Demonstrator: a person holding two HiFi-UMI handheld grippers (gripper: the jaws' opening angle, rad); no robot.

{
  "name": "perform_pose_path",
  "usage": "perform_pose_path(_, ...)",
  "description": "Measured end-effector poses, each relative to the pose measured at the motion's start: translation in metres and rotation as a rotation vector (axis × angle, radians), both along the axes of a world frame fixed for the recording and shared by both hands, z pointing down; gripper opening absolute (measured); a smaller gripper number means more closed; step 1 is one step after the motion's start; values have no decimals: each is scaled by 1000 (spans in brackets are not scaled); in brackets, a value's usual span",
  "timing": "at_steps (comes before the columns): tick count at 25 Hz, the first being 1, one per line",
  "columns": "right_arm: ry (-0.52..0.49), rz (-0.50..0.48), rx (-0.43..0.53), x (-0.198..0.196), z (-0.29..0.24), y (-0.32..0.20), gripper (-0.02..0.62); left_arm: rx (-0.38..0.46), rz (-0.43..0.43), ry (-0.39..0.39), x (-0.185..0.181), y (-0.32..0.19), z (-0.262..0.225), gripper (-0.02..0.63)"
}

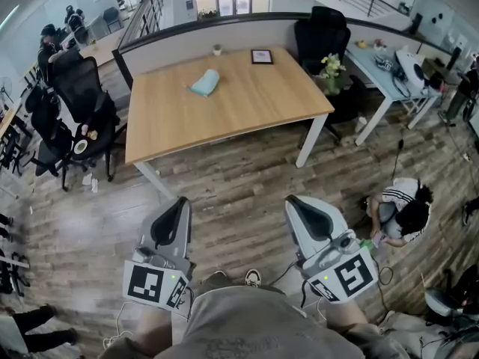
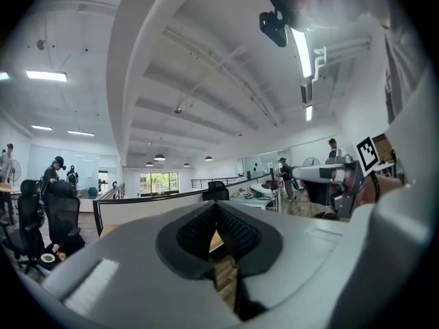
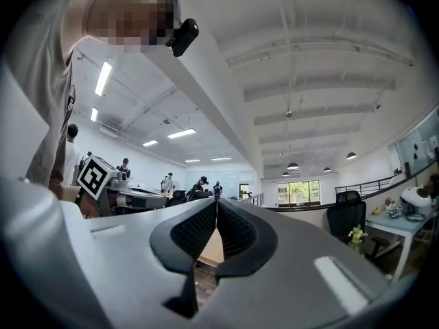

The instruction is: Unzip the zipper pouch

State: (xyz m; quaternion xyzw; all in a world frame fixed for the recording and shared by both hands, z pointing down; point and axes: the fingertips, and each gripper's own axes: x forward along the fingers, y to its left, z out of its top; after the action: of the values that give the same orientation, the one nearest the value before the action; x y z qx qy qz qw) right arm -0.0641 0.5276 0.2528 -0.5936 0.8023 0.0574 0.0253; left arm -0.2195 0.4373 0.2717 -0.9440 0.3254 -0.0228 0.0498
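A light teal zipper pouch (image 1: 204, 83) lies on the far half of a wooden table (image 1: 247, 107), well ahead of me. My left gripper (image 1: 182, 200) hangs low near my body at the lower left, jaws shut and empty. My right gripper (image 1: 293, 200) is held at the lower right, also shut with nothing in it. Both are over the wood floor, a good distance short of the table. In the left gripper view my left gripper (image 2: 216, 206) has its pads pressed together, and in the right gripper view my right gripper (image 3: 217, 205) does too; neither view shows the pouch.
A small framed picture (image 1: 261, 56) and a tiny pot (image 1: 217, 49) stand at the table's back edge. Black office chairs (image 1: 78, 88) stand left, another chair (image 1: 320, 36) and a potted plant (image 1: 331, 69) right. A person (image 1: 400, 209) crouches on the floor at right.
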Motion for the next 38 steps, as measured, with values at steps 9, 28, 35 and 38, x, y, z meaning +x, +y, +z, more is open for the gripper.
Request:
perform_pose_path(9,-24,80,35,30,-2,7,151,29,-121,-5,-2,-3,-4,160)
perform_pose_path(28,4,30,-8,63,14,-98,187,3,-142,-56,28,-108,16,166)
perform_pose_path(35,-20,23,-68,77,28,-182,187,-23,-127,-59,46,-190,24,166)
perform_pose_path(38,-21,30,-86,81,26,-222,187,-30,-118,-63,50,-231,22,166)
